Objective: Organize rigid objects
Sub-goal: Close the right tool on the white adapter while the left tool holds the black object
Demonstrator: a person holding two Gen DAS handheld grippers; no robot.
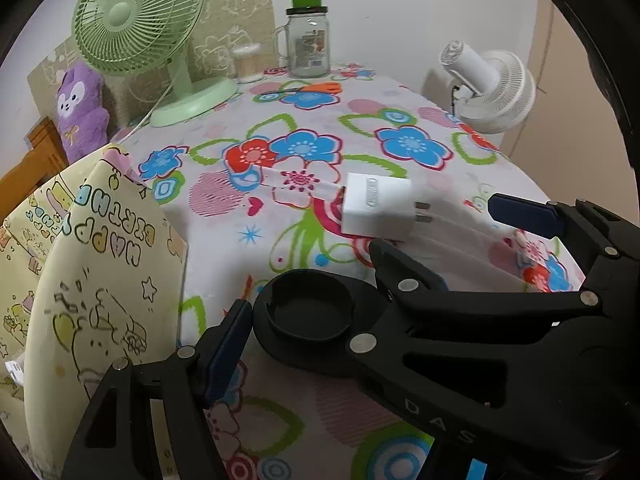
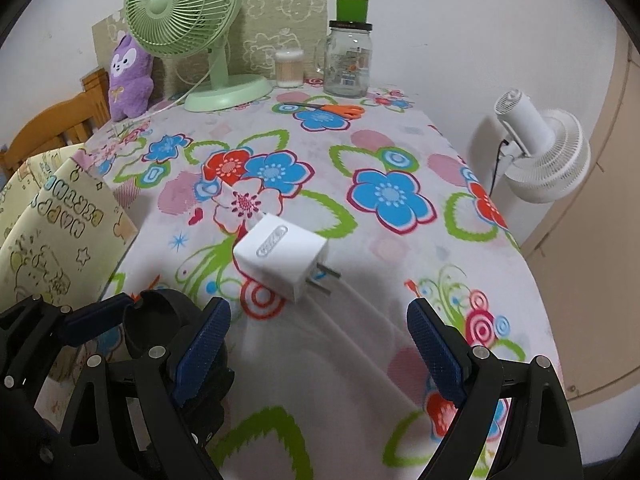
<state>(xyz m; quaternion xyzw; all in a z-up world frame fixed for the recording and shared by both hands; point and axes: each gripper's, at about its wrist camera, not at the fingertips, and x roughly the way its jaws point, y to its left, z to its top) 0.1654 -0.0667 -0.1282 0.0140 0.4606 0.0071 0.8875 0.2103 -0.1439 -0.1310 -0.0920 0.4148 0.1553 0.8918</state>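
Note:
A white plug charger [image 1: 376, 208] [image 2: 280, 256] lies on the flowered tablecloth [image 2: 360, 360], prongs toward the right. My right gripper [image 2: 319, 306] stands open just short of it, nothing between its pads; in the left wrist view the right gripper [image 1: 436, 226] crosses in from the right. A black round cup-shaped holder [image 1: 304, 312] [image 2: 152, 320] sits between the jaws of my left gripper [image 1: 312, 312]. The left pad [image 1: 228, 348] [image 2: 100, 320] touches the holder's side. The other left finger is hidden behind the right gripper's finger.
A yellow birthday gift bag [image 1: 100, 260] [image 2: 60, 240] stands open at the left. At the back are a green fan [image 1: 140, 20], a glass jar [image 1: 308, 44], a swab tub [image 1: 248, 64] and orange scissors [image 1: 316, 88]. A white fan [image 1: 492, 84] stands off the right edge.

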